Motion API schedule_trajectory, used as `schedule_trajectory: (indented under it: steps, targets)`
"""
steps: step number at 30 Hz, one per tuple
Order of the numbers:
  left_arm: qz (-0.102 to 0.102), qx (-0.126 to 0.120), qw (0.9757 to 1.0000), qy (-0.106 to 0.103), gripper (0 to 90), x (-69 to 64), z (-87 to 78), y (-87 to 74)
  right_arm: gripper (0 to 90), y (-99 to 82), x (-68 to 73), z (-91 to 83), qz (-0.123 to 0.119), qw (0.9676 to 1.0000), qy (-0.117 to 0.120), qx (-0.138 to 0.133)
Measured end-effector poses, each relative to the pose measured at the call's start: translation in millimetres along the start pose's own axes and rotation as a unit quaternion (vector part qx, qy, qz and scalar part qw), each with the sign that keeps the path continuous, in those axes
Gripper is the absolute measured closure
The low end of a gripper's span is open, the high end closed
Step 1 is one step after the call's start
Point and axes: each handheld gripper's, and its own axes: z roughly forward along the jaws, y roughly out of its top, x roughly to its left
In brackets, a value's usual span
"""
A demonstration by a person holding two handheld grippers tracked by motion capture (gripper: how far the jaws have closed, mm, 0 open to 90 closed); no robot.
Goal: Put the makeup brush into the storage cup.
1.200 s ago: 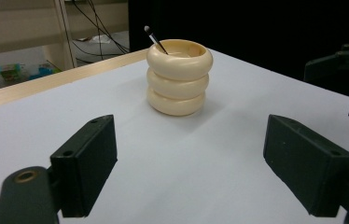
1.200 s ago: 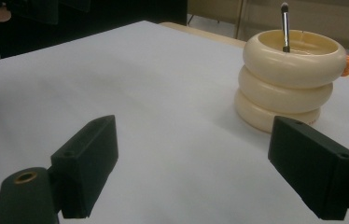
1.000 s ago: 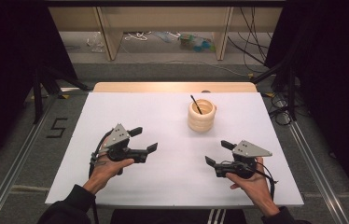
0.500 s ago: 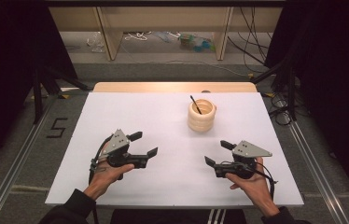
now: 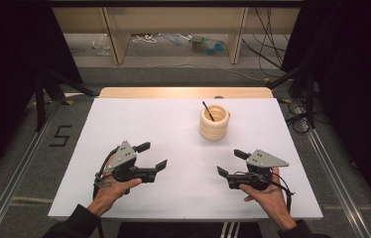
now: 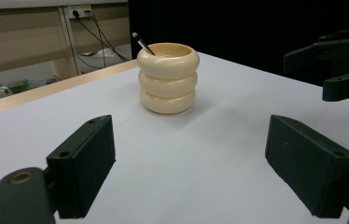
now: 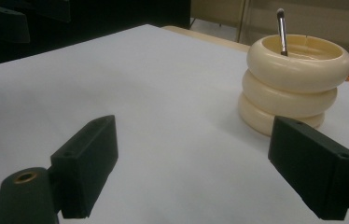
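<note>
— Status of the grippers?
— Left gripper (image 5: 152, 156) and right gripper (image 5: 230, 162): jaws spread wide, nothing held, both low over the white table (image 5: 173, 129).
— The holder?
— Cream ringed holder (image 5: 214, 122) stands upright beyond both grippers, well apart, nearer the right one; a thin dark brush (image 5: 208, 111) leans inside it.

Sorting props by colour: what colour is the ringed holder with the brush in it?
Cream, a pale yellowish ivory; the holder shows best in the left gripper view.

The right gripper (image 7: 193, 168) is holding its jaws wide apart, facing the cream ringed holder (image 7: 294, 84) standing near the tabletop's (image 7: 154, 93) far edge.
</note>
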Motion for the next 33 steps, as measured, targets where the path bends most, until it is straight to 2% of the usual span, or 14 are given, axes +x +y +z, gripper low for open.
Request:
schedule_trajectory:
  steps: [10,12,13,15,25,32,33]
  targets:
    - [-0.009,-0.001,0.9999,0.004,15.7,-2.1,-5.4,-1.6,16.3,1.0,0.6,-1.1,0.003,1.0,-0.001,0.001]
    - [-0.011,0.0,0.9999,0.006,15.8,-1.5,-5.7,-2.2,16.1,1.7,0.6,-2.8,0.0,1.0,-0.002,0.009]
    - [-0.01,0.001,0.9999,0.006,15.8,-1.0,-5.8,-2.2,16.1,1.2,0.6,-1.5,0.001,1.0,-0.001,0.001]
    - [-0.015,0.001,0.9999,0.007,15.8,-0.8,-5.1,-2.4,16.0,1.3,0.4,-1.7,0.002,1.0,-0.003,0.003]
    - [-0.01,0.001,0.9999,0.007,15.8,1.0,-5.2,-2.2,15.9,1.5,0.3,-1.7,0.002,1.0,-0.003,-0.003]
    - [-0.018,0.001,0.9998,0.009,15.8,0.5,-4.8,-2.5,15.9,1.4,0.2,-1.7,0.002,1.0,-0.003,-0.003]
    - [-0.008,0.001,0.9999,0.008,15.8,1.5,-4.9,-2.2,16.0,1.4,0.3,-1.8,0.003,1.0,-0.004,-0.002]
